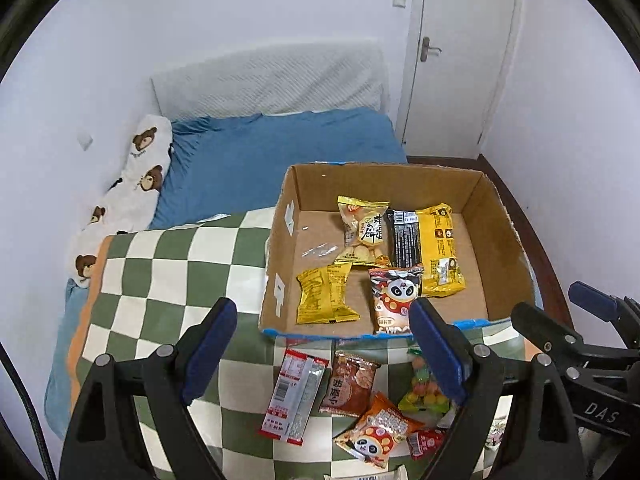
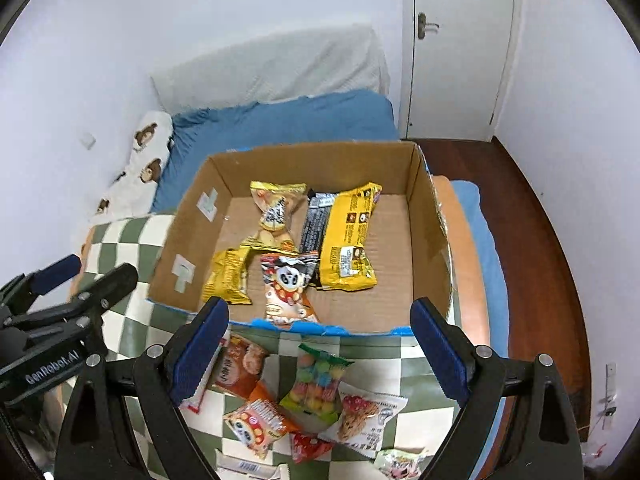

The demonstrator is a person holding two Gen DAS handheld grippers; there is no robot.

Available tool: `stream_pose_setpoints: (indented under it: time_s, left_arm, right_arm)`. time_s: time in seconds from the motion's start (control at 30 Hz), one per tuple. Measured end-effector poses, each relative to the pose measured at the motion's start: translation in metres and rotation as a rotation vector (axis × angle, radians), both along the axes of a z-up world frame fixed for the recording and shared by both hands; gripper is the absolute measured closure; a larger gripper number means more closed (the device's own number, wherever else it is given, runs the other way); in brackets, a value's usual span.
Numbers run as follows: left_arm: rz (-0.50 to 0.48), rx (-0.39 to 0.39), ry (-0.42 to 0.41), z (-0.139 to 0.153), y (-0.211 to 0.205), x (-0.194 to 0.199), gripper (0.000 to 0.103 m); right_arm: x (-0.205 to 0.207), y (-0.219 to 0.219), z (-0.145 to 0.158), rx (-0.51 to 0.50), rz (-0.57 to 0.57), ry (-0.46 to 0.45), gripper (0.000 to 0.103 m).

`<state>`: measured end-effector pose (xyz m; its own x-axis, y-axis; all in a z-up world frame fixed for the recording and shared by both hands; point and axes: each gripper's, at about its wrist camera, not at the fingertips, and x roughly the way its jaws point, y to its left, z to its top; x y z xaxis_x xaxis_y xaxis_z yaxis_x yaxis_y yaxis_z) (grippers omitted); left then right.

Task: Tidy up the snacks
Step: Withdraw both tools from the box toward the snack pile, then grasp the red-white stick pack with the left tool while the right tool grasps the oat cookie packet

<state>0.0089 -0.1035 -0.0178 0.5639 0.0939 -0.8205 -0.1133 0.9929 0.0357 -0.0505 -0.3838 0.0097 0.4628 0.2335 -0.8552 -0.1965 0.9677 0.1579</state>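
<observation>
Overhead, left tool (image 1: 324, 344) and right tool (image 2: 320, 340) both spread apart and empty, box (image 1: 496, 216) on checkered blanket (image 1: 168, 272) holding yellow packets (image 1: 440, 248), loose snacks (image 2: 316, 384) just before it on bed.

Your left gripper (image 1: 324, 344) is hanging with jaws wide apart and nothing between them, over loose snacks (image 1: 352, 396) lying on the checked blanket (image 1: 168, 280). At twelve o'clock the box (image 1: 496, 240) is sitting on the bed, holding yellow packets (image 1: 326, 298) and a panda packet (image 1: 394, 300). At three o'clock your right gripper (image 1: 560, 312) is showing, also spread.
</observation>
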Motion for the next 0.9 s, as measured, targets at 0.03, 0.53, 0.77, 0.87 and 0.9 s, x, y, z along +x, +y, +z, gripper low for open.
stream_pose_setpoints:
  time_s: [0.03,0.53,0.77,0.87,0.9]
  left_arm:
    - [0.005,-0.004,0.001,0.001,-0.001,-0.004,0.015]
    - [0.158,0.008,0.217,-0.079,0.023,-0.064,0.015]
    - [0.18,0.049,0.372,-0.145,0.043,-0.061,0.015]
    - [0.159,0.039,0.403,-0.163,0.045,-0.049,0.015]
    - [0.152,0.031,0.41,-0.168,0.045,-0.047,0.015]
  right_arm:
    - [-0.005,-0.001,0.005,0.012,0.003,-0.005,0.009]
    - [-0.048,-0.043,-0.054,0.111,0.022,0.217,0.009]
    - [-0.048,-0.061,-0.135,-0.005,0.111,0.382,0.009]
    - [-0.042,-0.072,-0.151,-0.018,0.07,0.434,0.009]
    - [-0.039,-0.076,-0.157,0.016,0.045,0.465,0.009]
